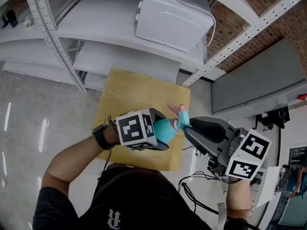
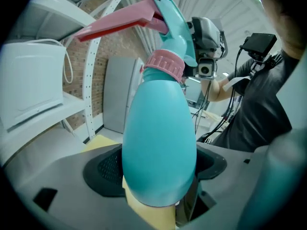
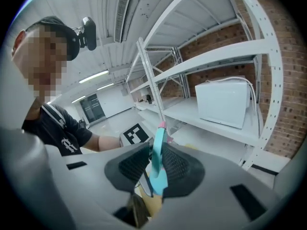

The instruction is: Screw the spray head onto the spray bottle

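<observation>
Left claw (image 1: 163,132): clamped tight across the fat belly of a teal spray bottle (image 1: 169,128), with a dark pad pressed to each side. Along those jaws, the bottle (image 2: 158,147) filling the whole gap, its narrow end pointing up and away from the claw. On the neck, a pink ribbed collar (image 2: 165,66). Above that, the teal spray head (image 2: 171,25), with a pink trigger (image 2: 117,24) jutting out to the left. Whether the collar is wound fully home: cannot tell.

Right claw (image 1: 188,125): narrow, closed on the spray head (image 1: 181,118), coming in from the side opposite the left claw, almost nose to nose with it. Along its own jaws, a thin teal edge of the head (image 3: 158,162) pinched upright between the two ribbed pads (image 3: 132,169), a pink tip poking out above them. Just beyond the right claw's tips, the marker cube (image 3: 136,134) of the left claw.

Below both claws, a light wooden table (image 1: 134,95), bottle held clear of it. Past the claws' tips and the table's far edge, white metal shelving (image 1: 96,8) carrying a white boxy appliance (image 1: 172,16), and a brick wall (image 1: 283,30) behind.
</observation>
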Motion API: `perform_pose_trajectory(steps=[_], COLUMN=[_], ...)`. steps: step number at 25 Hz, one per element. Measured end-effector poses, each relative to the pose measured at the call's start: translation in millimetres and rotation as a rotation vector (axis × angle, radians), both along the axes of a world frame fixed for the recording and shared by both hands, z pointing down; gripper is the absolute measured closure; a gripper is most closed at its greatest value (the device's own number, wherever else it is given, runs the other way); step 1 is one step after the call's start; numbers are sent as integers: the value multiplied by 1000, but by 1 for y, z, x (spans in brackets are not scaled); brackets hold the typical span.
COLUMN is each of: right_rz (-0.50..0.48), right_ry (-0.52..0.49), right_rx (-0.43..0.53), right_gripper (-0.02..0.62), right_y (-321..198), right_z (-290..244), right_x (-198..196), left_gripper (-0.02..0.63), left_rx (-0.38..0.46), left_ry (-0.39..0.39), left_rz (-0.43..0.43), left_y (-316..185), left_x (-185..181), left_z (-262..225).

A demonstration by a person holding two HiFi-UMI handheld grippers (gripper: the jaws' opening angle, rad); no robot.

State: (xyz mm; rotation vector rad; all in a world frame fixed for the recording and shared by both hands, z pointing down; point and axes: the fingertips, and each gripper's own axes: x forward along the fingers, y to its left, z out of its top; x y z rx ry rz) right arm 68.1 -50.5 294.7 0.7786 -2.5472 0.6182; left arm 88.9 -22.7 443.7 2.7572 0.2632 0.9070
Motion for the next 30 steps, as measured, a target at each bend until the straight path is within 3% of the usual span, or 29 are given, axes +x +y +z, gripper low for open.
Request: perform_pose_trajectory(steps=[4, 8, 11, 16, 21, 23, 25, 27, 28, 30], right_rz=[37, 59, 65, 69, 1, -38, -115, -242, -324, -528], right_ry=[-42, -135, -186, -174, -181, -181, -132, 3, 74, 161], right_rx=[-24, -136, -190, -131, -80, 28, 265, 529, 610, 641], right_gripper=[511, 511, 510, 509, 509, 509, 509, 509, 507, 461], right_y=[-7, -13, -11, -4, 5, 9, 10, 6, 5, 13], right_z=[-1, 1, -3, -11, -12, -23, -48, -69, -73, -69], right_x=[-2, 2, 0, 2, -5, 1, 14, 21, 20, 12], left_gripper=[204, 204, 204, 204, 204, 204, 204, 204, 204, 204], left_rx=[50, 162, 174, 148, 191, 209, 216, 209, 203, 183], left_ry=[13, -28, -22, 16, 27, 37, 47, 52, 55, 80], left_rz=[-7, -17, -31, -67, -85, -79, -33, 54, 106, 219], left_y=[-4, -7, -9, -19, -28, -28, -21, -8, 0, 21], left_x=[-3, -5, -2, -2, -6, -7, -10, -14, -16, -18], left_z=[-9, -7, -8, -12, -16, -20, -25, -30, -33, -41])
